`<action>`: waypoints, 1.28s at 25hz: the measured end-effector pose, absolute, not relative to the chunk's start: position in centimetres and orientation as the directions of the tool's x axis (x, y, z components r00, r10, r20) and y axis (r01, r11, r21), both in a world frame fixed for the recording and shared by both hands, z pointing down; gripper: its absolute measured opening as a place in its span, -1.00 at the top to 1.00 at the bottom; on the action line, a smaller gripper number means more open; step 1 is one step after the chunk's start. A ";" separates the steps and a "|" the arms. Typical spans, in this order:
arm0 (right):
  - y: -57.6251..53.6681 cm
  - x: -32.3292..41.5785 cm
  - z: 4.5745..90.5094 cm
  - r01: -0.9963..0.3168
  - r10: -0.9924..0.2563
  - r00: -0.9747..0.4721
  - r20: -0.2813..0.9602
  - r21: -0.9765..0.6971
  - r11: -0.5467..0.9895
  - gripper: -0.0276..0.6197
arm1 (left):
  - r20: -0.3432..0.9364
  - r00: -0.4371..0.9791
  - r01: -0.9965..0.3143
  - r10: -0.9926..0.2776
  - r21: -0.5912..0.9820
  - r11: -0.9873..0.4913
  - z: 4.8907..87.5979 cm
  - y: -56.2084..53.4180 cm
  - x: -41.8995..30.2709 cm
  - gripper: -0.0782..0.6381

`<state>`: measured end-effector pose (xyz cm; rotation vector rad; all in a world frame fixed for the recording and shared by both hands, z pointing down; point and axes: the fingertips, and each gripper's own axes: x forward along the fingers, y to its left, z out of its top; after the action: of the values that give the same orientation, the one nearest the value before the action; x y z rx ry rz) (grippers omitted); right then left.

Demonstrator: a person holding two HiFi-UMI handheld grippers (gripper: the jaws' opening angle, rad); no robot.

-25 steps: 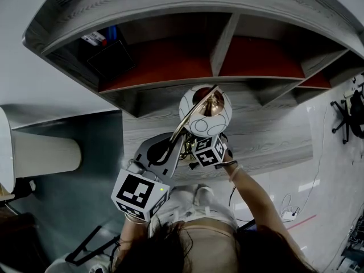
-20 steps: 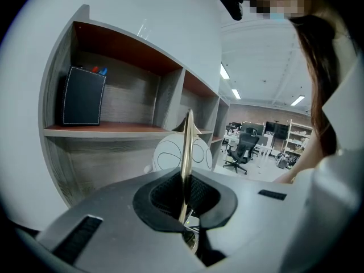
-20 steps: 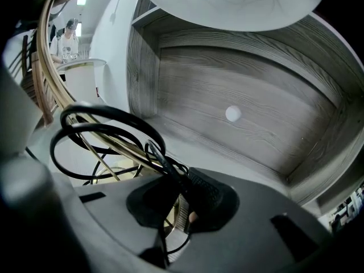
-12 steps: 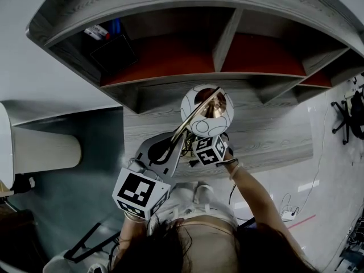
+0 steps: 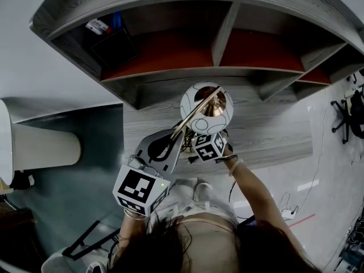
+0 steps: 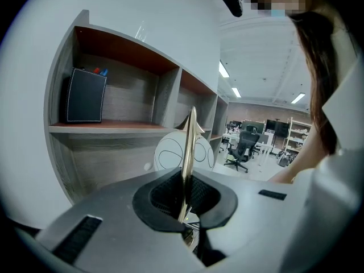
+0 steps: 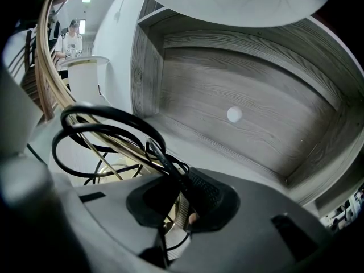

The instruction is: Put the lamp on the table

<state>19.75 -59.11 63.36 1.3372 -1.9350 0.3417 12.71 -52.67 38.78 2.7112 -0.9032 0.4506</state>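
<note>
**With both grippers clamped on it, the lamp is at the tabletop but not yet let go**

While the lamp (image 5: 206,110) is tall and top-heavy, I hold it in two places. The left gripper (image 6: 185,201) has its fingers closed on the thin brass stem (image 6: 188,147), which steadies the lean. The right gripper (image 7: 179,203) has its fingers pinched low down on the lamp, where the black cord (image 7: 102,129) loops. I judge that grip also keeps the loose cord from dragging.

From the head view the globe shade (image 5: 196,124) sits over the grey wood-grain tabletop (image 5: 273,135), just in front of the shelf unit (image 5: 227,38). I cannot tell whether the base touches the surface.

A black box (image 5: 114,47) stands in the left compartment. Beyond the shelves is an open office with an office chair (image 6: 244,149) under ceiling lights.
</note>
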 end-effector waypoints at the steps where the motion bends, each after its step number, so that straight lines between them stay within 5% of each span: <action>1: -59.1 19.7 63.2 -0.888 -0.691 -0.177 0.701 0.188 0.419 0.75 | 0.365 0.759 -0.616 -0.539 0.134 -0.777 38.8 -52.6 12.7 0.75; 32: -57.5 19.9 64.0 -0.887 -0.681 -0.172 0.711 0.189 0.421 0.75 | 0.375 0.681 -0.706 -0.629 0.109 -0.700 39.1 -51.4 11.3 0.73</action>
<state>19.95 -57.53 64.04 1.3301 -1.9255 0.3475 11.28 -51.45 39.12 2.6496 -1.0710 0.4569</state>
